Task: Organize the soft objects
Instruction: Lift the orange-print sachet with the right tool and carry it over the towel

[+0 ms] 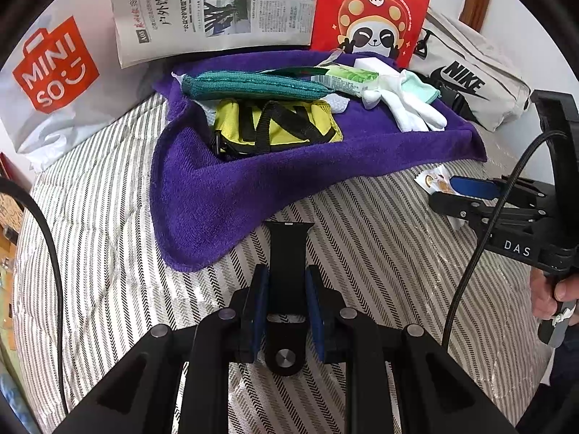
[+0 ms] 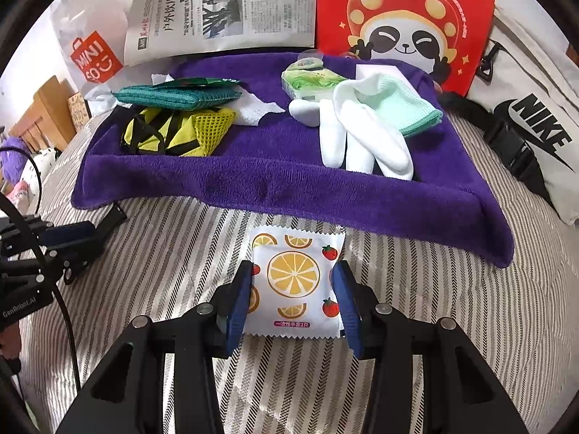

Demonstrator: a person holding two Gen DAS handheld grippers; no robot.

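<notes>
My left gripper (image 1: 287, 271) is shut on a black strap (image 1: 287, 242) that sticks out forward over the striped bedcover, just short of the purple towel (image 1: 202, 195). On the towel (image 2: 253, 181) lie a teal cloth (image 2: 173, 94), a yellow mesh bag (image 2: 181, 132), white gloves (image 2: 362, 141), a mint cloth (image 2: 401, 108) and a green tissue pack (image 2: 311, 79). My right gripper (image 2: 293, 267) stands open around a white packet with a lemon print (image 2: 295, 282). The packet lies flat on the bed, and the blue pads (image 2: 239, 303) sit at its side edges.
A Miniso bag (image 1: 54, 68), a newspaper (image 1: 213, 7) and a red panda bag (image 1: 372, 11) stand along the back. A white Nike bag (image 2: 532, 126) lies at the right. The striped bedcover (image 1: 108, 217) spreads in front. A hand (image 1: 553, 289) holds the right gripper's handle.
</notes>
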